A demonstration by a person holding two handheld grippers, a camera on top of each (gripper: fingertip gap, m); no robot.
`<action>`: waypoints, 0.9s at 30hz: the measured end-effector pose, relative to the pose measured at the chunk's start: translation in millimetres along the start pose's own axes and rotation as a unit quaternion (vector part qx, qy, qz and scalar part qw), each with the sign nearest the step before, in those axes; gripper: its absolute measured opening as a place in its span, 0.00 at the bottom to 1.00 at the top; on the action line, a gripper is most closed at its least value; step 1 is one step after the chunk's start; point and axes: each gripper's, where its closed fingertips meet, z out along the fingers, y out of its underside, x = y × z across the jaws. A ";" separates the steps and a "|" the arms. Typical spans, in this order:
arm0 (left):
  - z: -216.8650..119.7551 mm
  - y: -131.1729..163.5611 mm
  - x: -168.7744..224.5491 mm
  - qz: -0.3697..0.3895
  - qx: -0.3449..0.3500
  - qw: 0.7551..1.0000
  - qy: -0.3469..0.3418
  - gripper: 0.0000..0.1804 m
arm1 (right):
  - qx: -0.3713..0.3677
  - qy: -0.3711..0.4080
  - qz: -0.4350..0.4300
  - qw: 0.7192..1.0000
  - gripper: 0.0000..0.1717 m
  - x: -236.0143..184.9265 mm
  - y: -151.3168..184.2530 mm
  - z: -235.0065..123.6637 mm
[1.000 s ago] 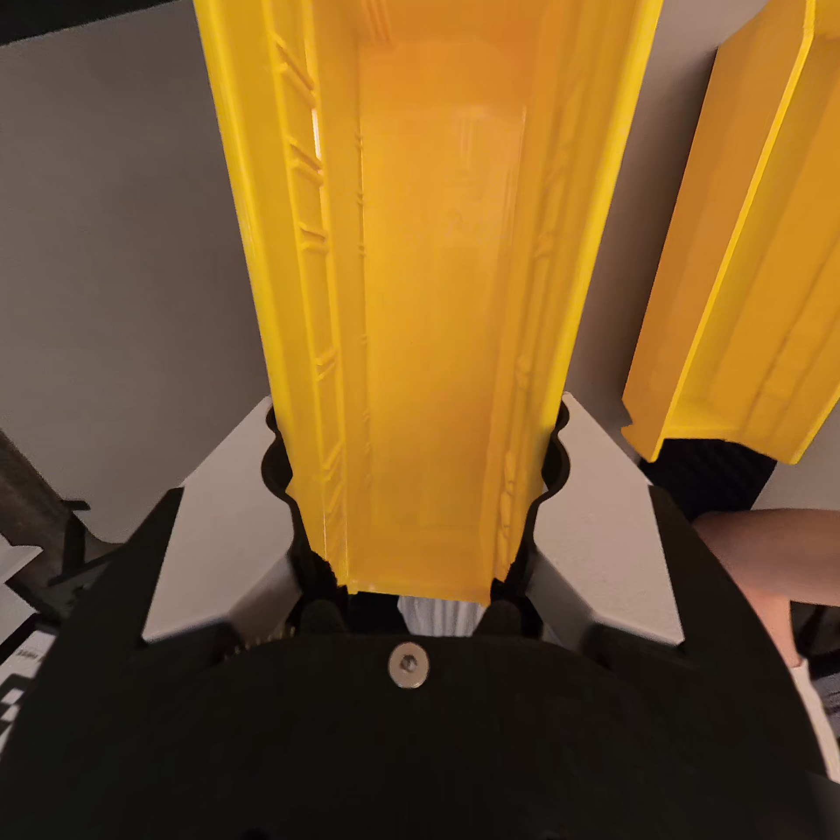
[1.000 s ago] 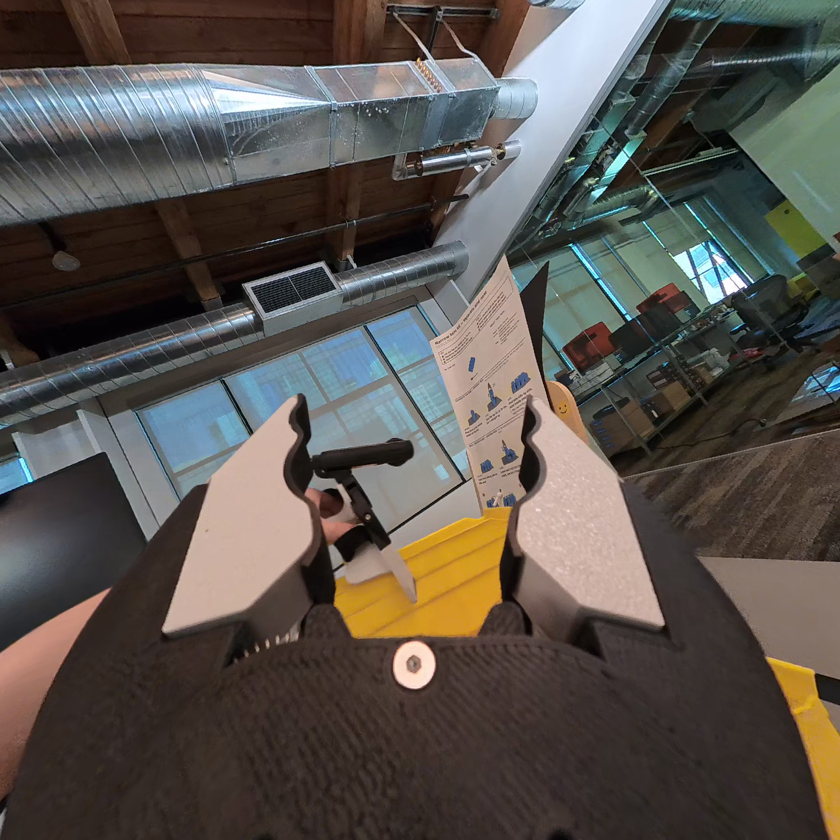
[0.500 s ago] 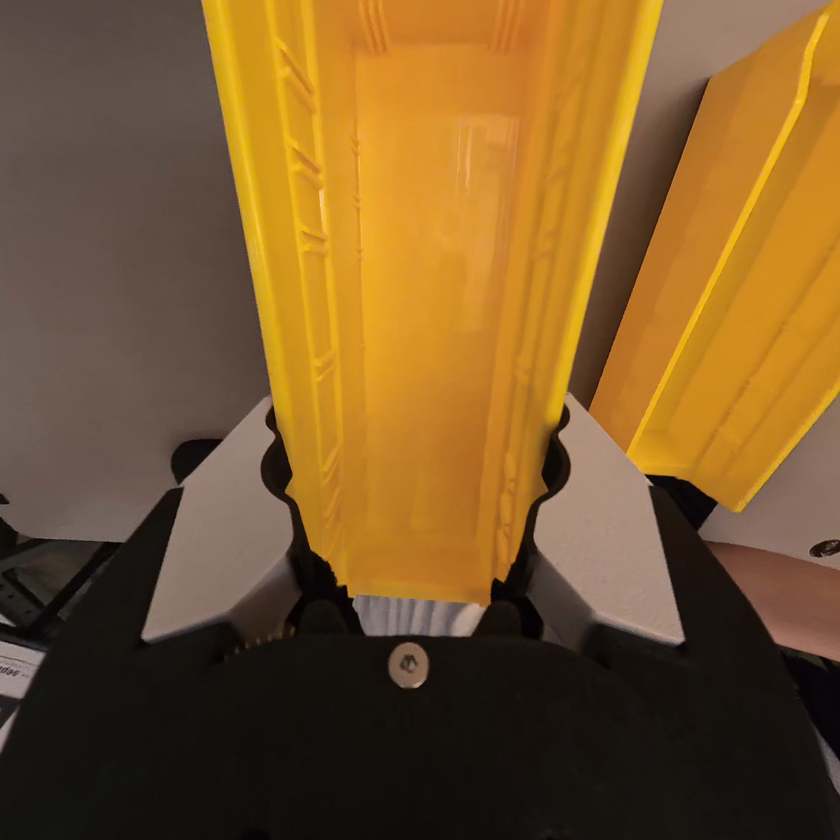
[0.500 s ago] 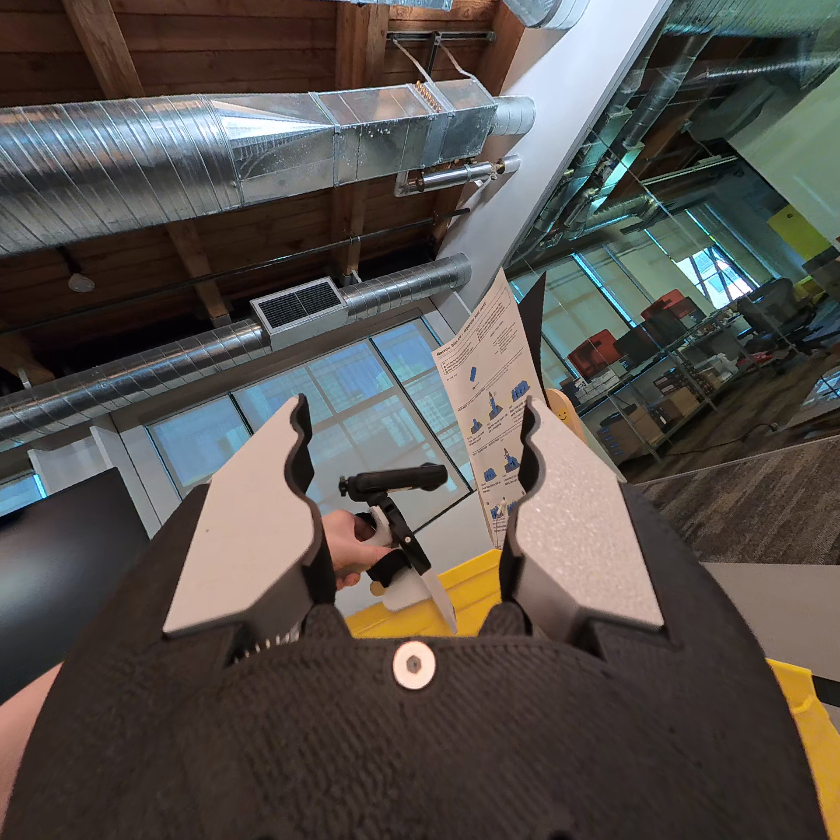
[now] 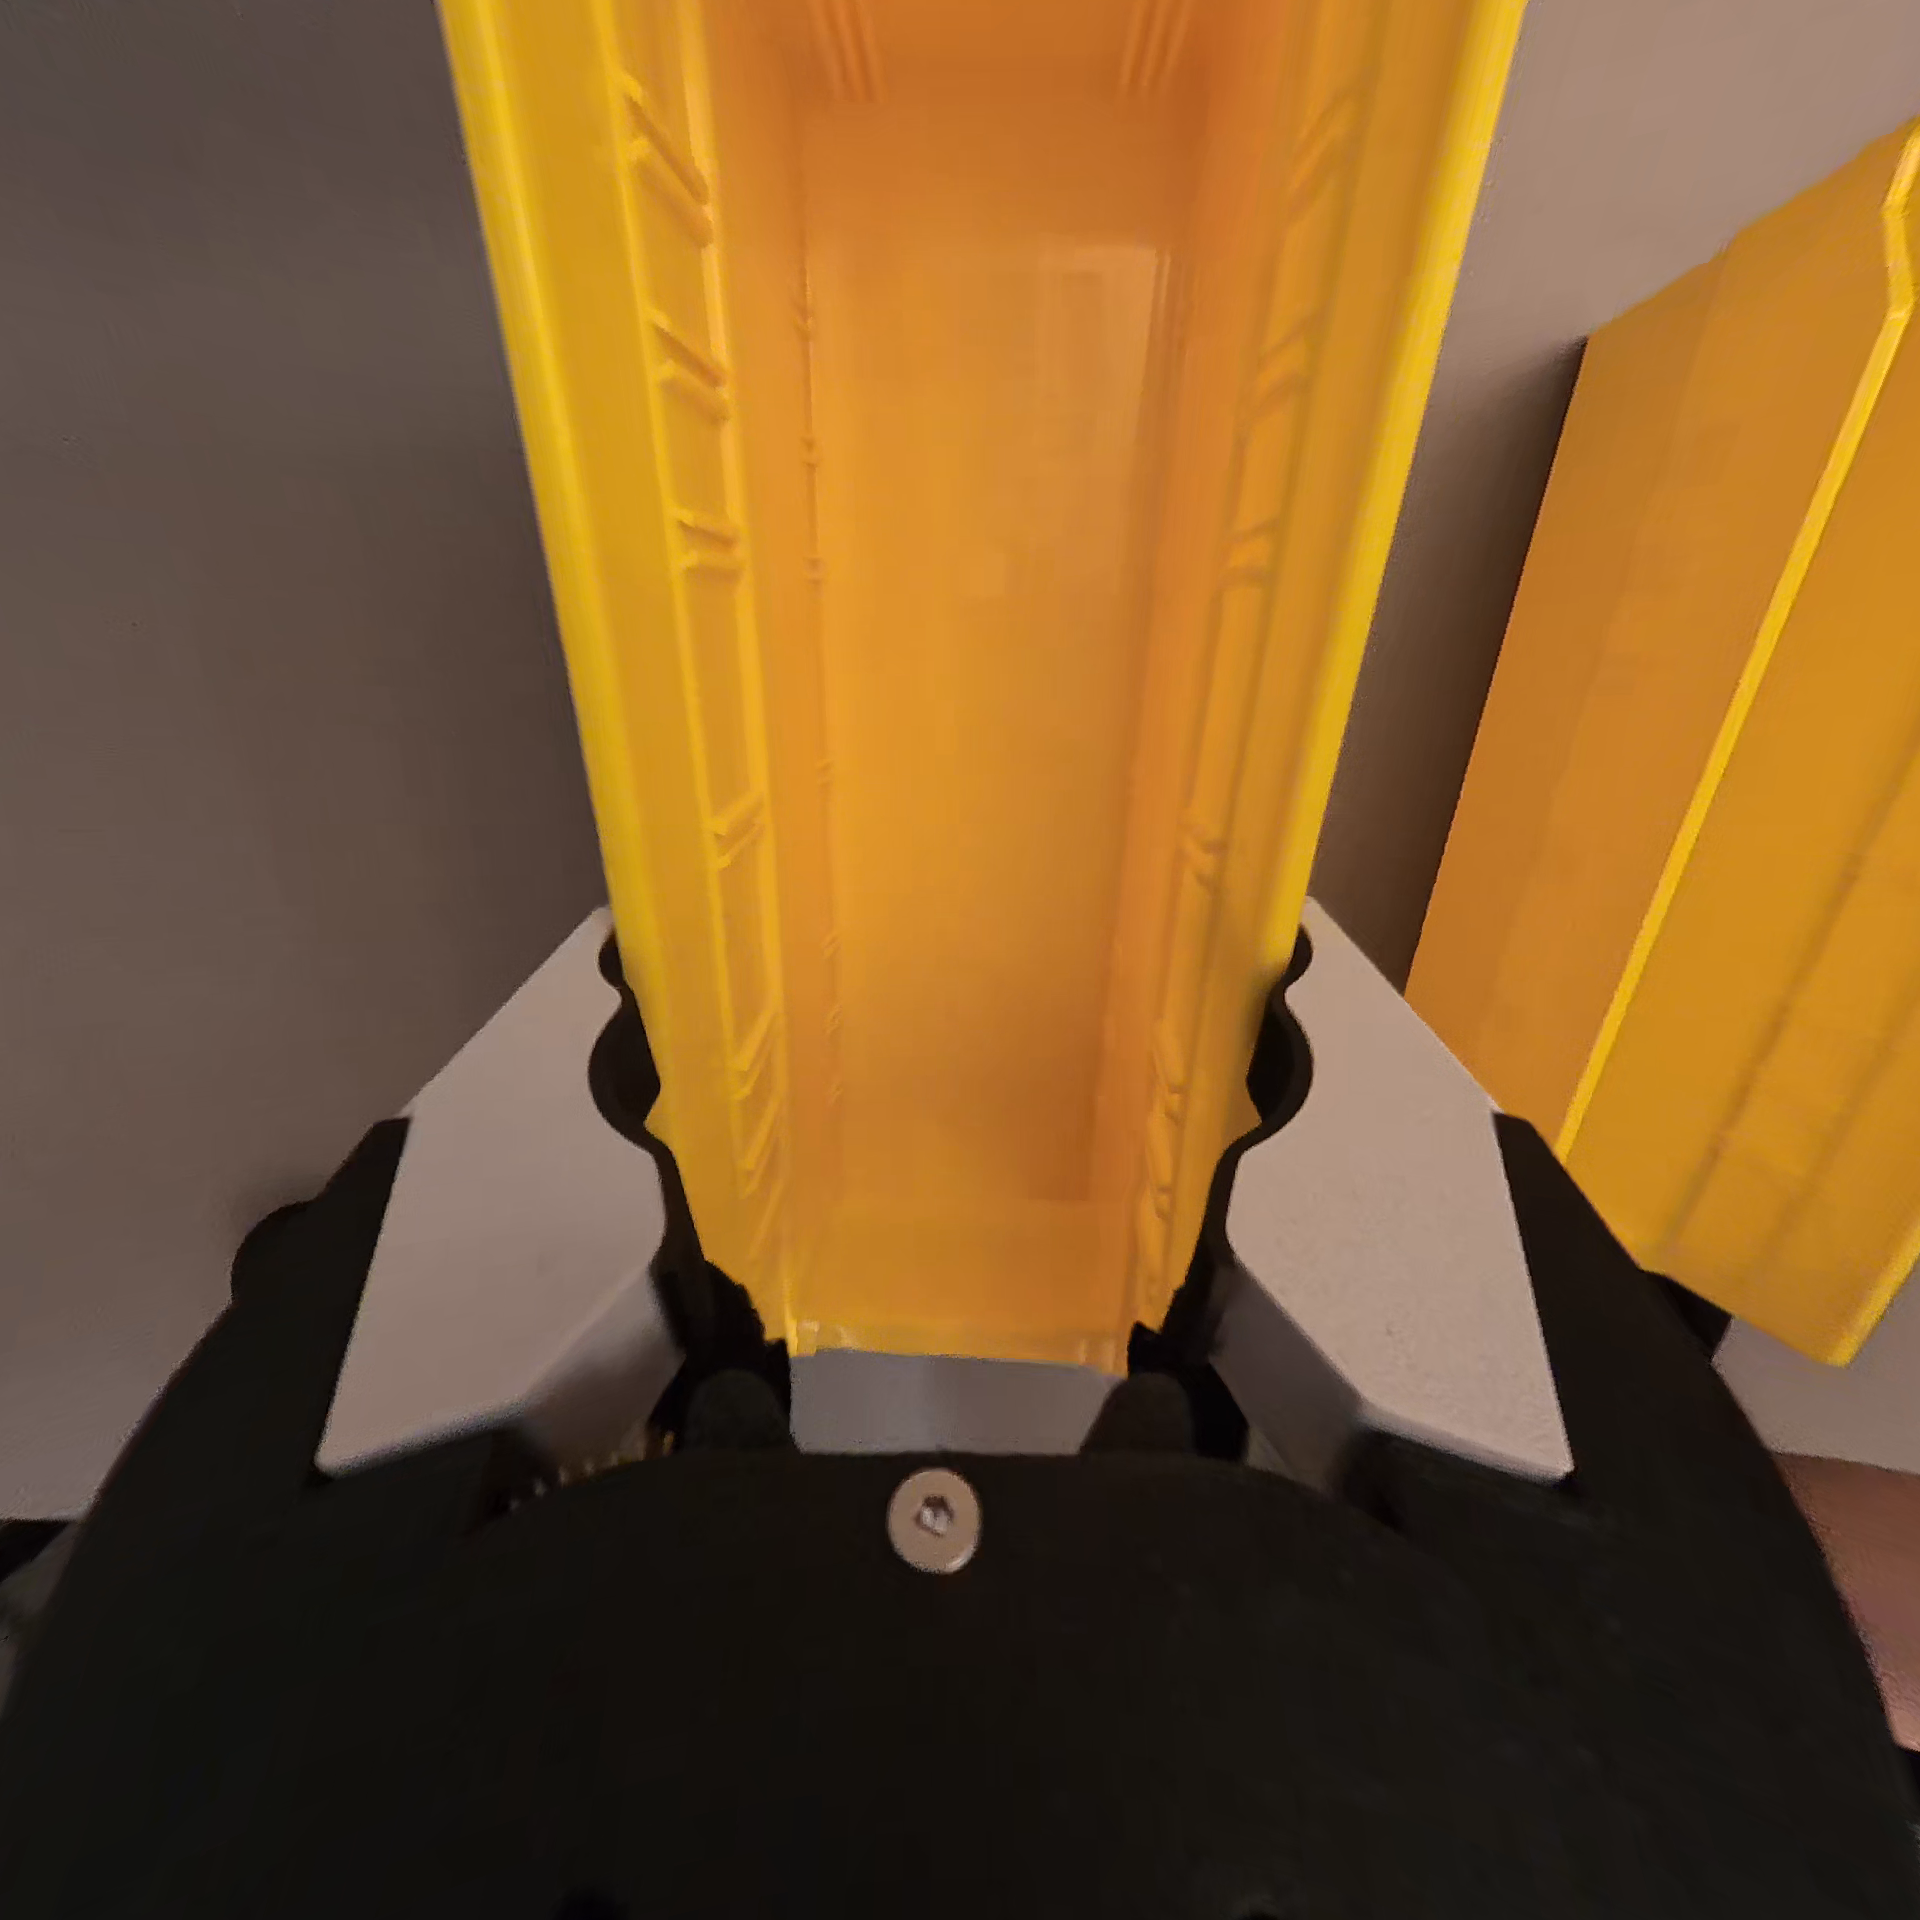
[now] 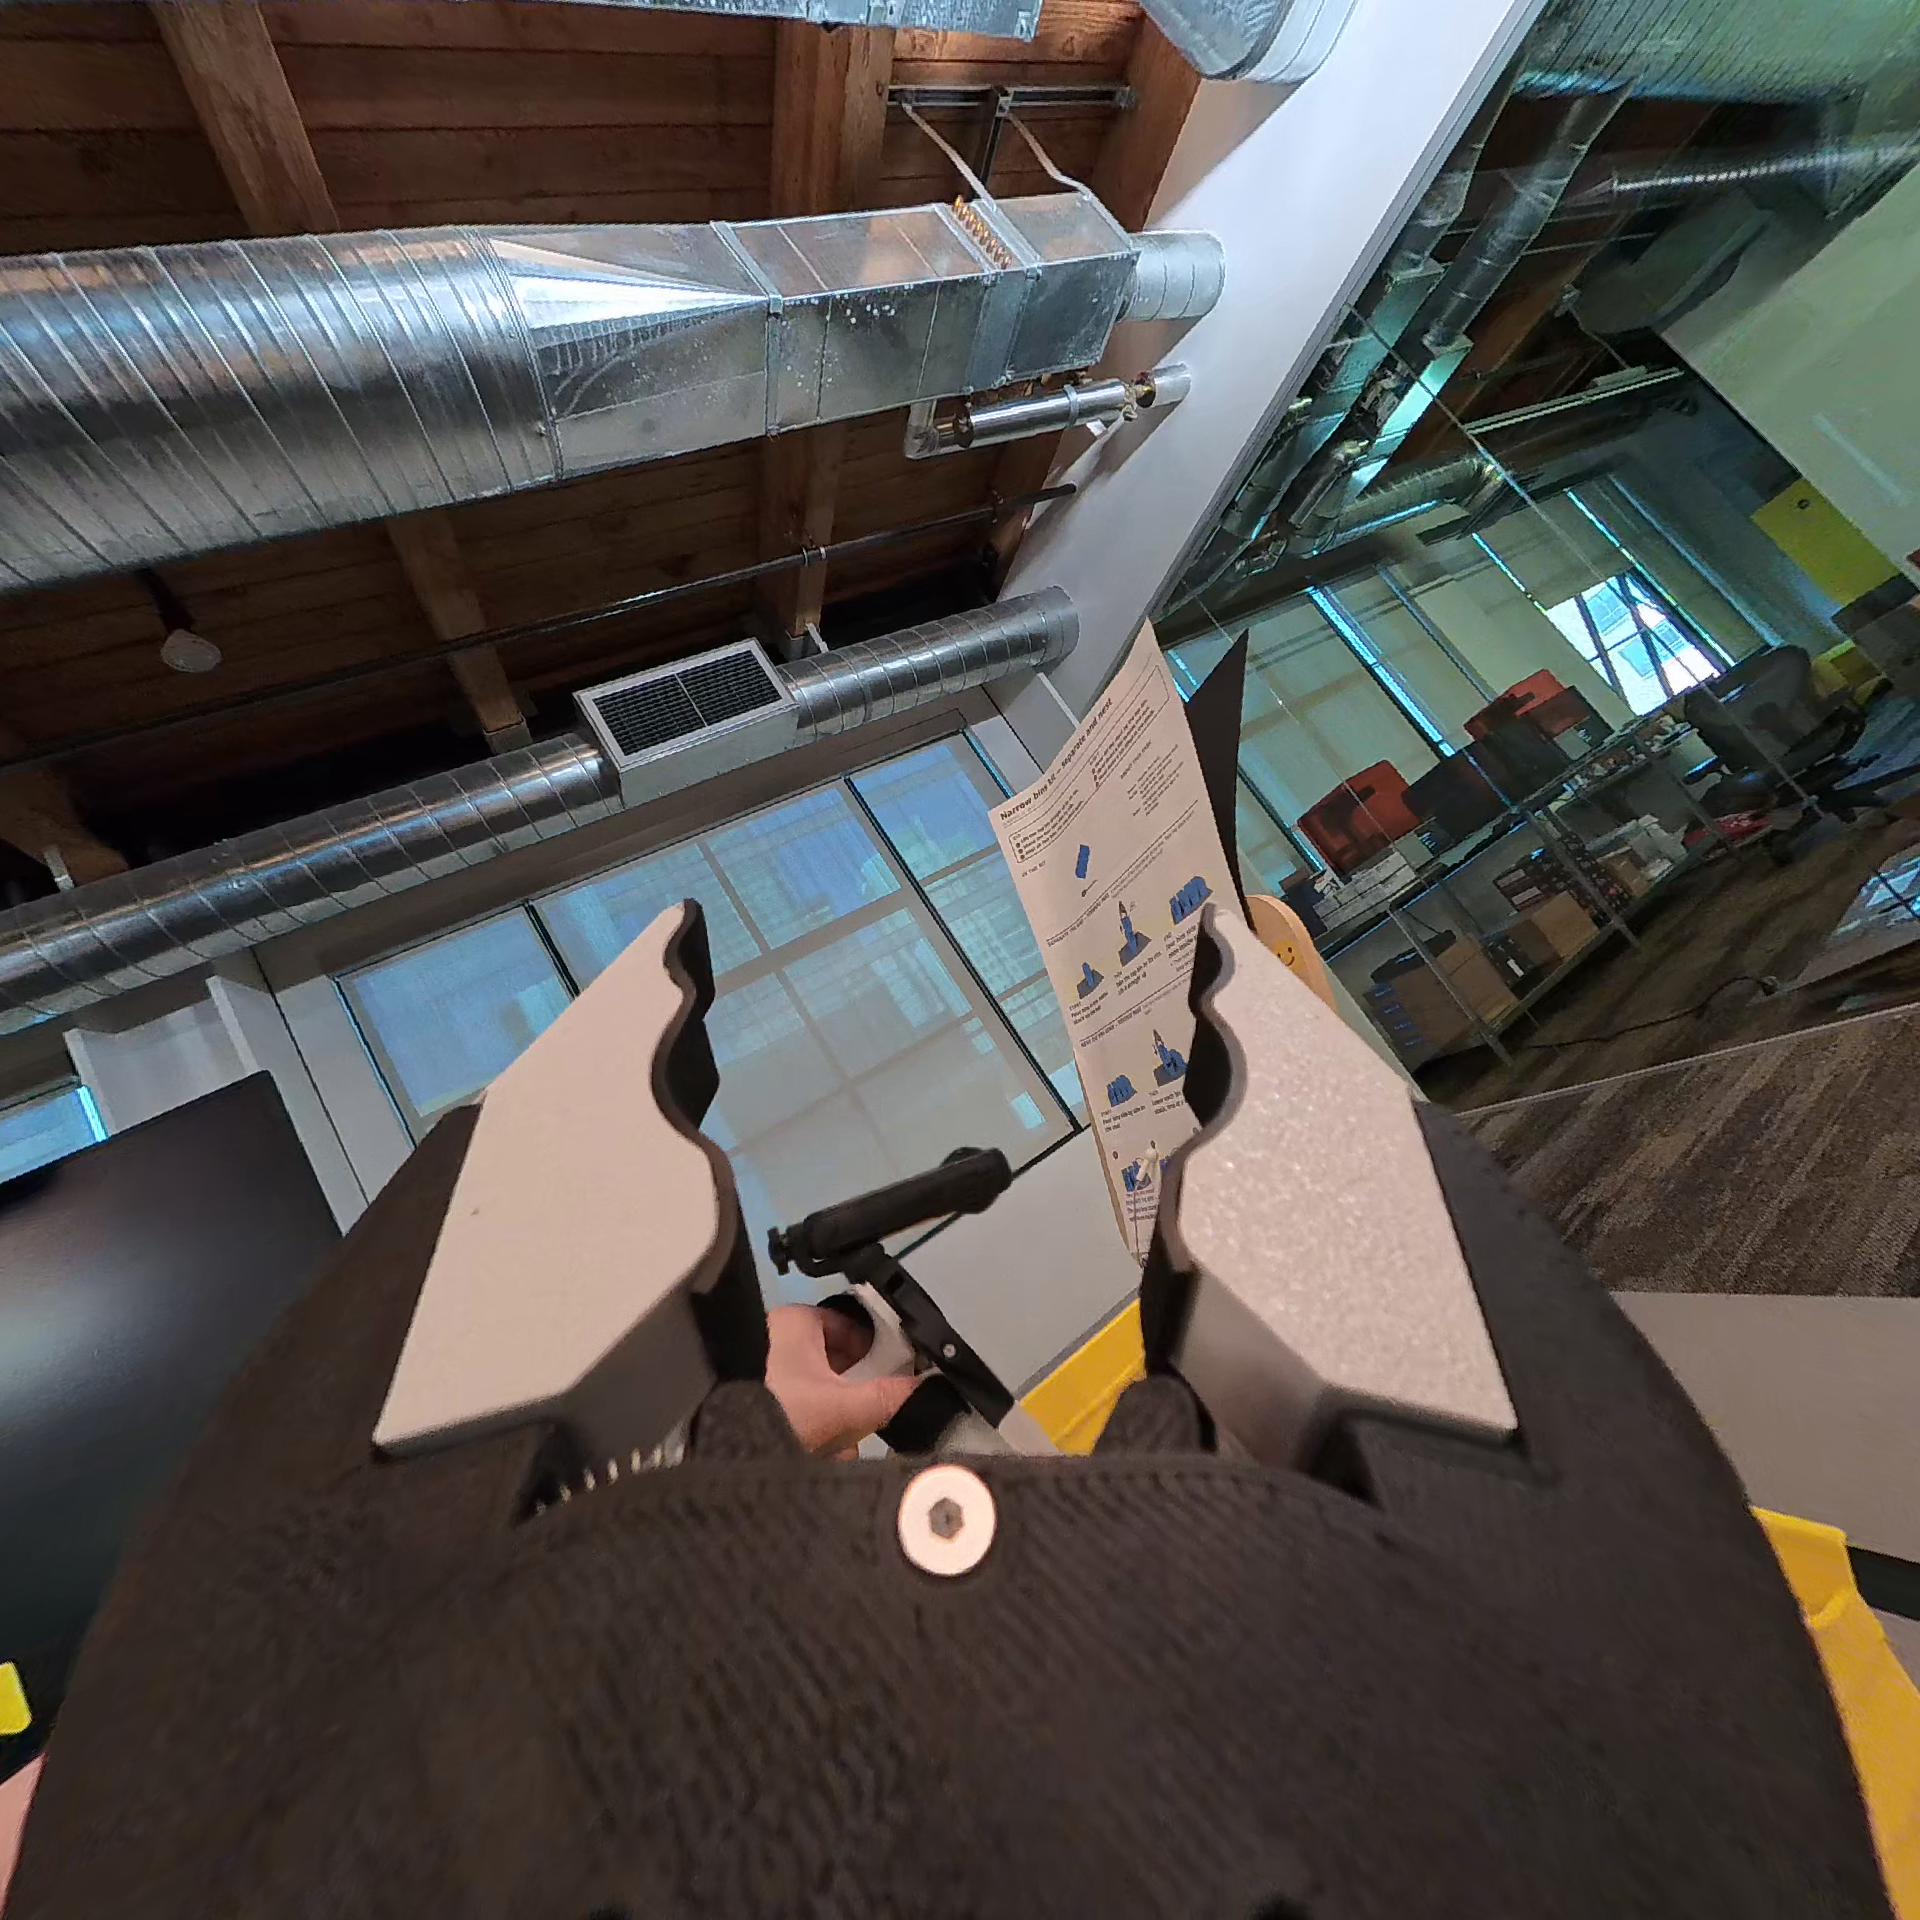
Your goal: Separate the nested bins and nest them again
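Observation:
My left gripper (image 5: 956,935) is shut on a long yellow bin (image 5: 977,623). Both pads press on the bin's outer walls near its close end, and the open inside faces me. A second yellow bin (image 5: 1683,831) lies apart to the right on the grey table (image 5: 260,623), angled toward the first. My right gripper (image 6: 948,920) points up toward the ceiling, open, with nothing between its fingers. Through its jaws the right wrist view shows a hand (image 6: 831,1371) on the other gripper's black handle (image 6: 894,1205) and a yellow bin edge (image 6: 1081,1382).
A printed instruction sheet (image 6: 1122,894) stands upright behind the right finger. A dark monitor (image 6: 125,1299) is at the left. Another strip of yellow bin (image 6: 1849,1683) shows under the right gripper's body. A forearm (image 5: 1870,1579) is at the lower right of the left wrist view.
The left gripper keeps its hold on the bin. The second bin has drawn closer to the held bin's right side. In the right wrist view the hand and handle have sunk lower.

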 end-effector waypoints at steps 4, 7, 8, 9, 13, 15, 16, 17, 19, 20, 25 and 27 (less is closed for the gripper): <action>6.0 5.9 2.5 0.012 -0.026 0.999 -0.021 0.66 | -0.003 0.001 -0.005 1.000 0.54 -1.7 1.3 0.6; 10.7 8.3 4.4 0.010 -0.044 0.999 -0.026 0.71 | -0.007 0.003 -0.006 1.000 0.54 -1.3 3.5 2.2; 11.2 8.7 4.3 0.009 -0.048 0.999 -0.025 0.72 | -0.009 0.003 -0.006 1.000 0.54 -1.0 4.6 2.9; 11.3 9.3 4.2 0.007 -0.051 0.998 -0.021 0.72 | -0.012 0.003 -0.005 1.000 0.54 -0.5 6.0 3.7; 0.0 8.1 11.3 0.009 -0.052 0.998 0.026 0.77 | -0.021 0.007 -0.006 1.000 0.54 2.9 12.3 7.8; -13.4 9.3 11.3 0.012 -0.059 0.997 0.043 0.77 | -0.029 0.011 -0.009 0.999 0.54 4.9 16.6 10.1; -22.2 7.2 11.4 0.015 -0.056 0.997 0.053 0.77 | -0.032 0.015 -0.012 0.999 0.54 6.2 18.5 11.0; -32.8 2.3 11.4 0.015 -0.045 0.997 0.064 0.77 | -0.035 0.018 -0.014 0.999 0.54 7.2 20.1 11.9; -58.4 -11.6 11.6 0.022 -0.009 0.996 0.084 0.74 | -0.040 0.029 -0.023 0.999 0.54 9.9 23.8 13.6; -73.9 -20.0 13.9 0.030 0.017 0.994 0.099 0.72 | -0.046 0.038 -0.032 0.998 0.54 12.2 26.6 14.7; -173.8 -56.8 25.8 0.107 0.238 0.945 0.194 0.60 | -0.080 0.067 -0.072 0.992 0.54 15.8 44.3 25.0; -208.1 -58.2 21.4 0.129 0.341 0.901 0.236 0.60 | -0.091 0.074 -0.083 0.990 0.54 15.8 51.6 29.7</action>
